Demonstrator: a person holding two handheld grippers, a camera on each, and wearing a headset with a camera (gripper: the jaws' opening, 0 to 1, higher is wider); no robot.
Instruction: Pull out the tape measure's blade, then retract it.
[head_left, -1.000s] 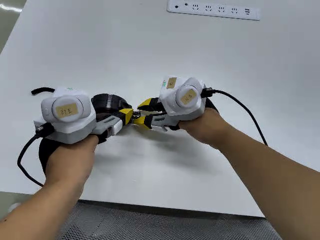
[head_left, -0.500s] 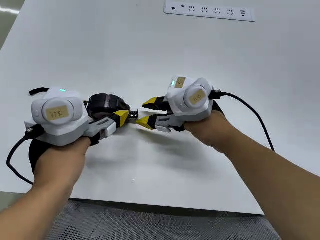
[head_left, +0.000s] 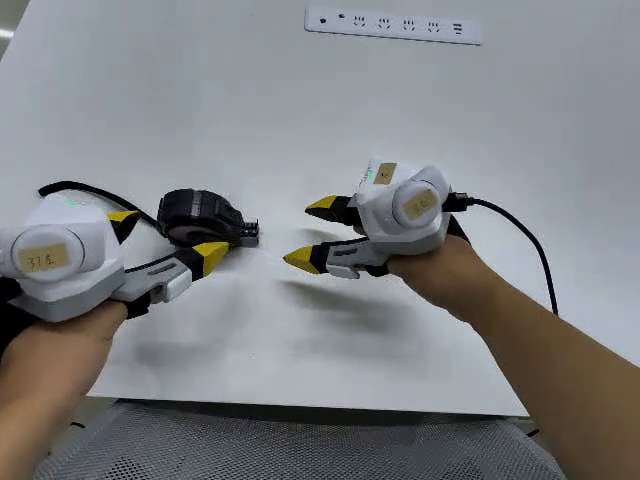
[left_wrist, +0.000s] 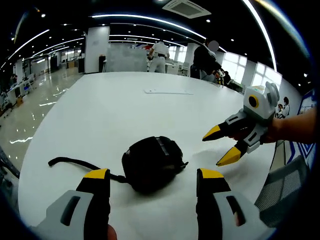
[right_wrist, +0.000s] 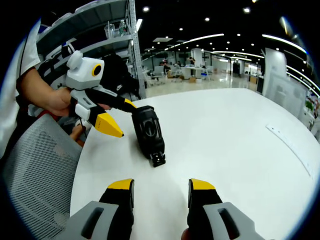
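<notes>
tape measure (head_left: 198, 214), rounded black case on smooth white table (head_left: 300, 110), left gripper (left_wrist: 154, 175) and right gripper (head_left: 309, 232) jaws wide

My left gripper (head_left: 167, 233) and right gripper (head_left: 308, 233) were white-bodied, with black jaws tipped yellow, tan handwritten labels (head_left: 40, 260) and black cables (head_left: 520, 245).

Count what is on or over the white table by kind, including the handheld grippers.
tape measure: 1, black
power strip: 1, white
grippers: 2, the left gripper and the right gripper, both with their fingers apart
total: 4
</notes>
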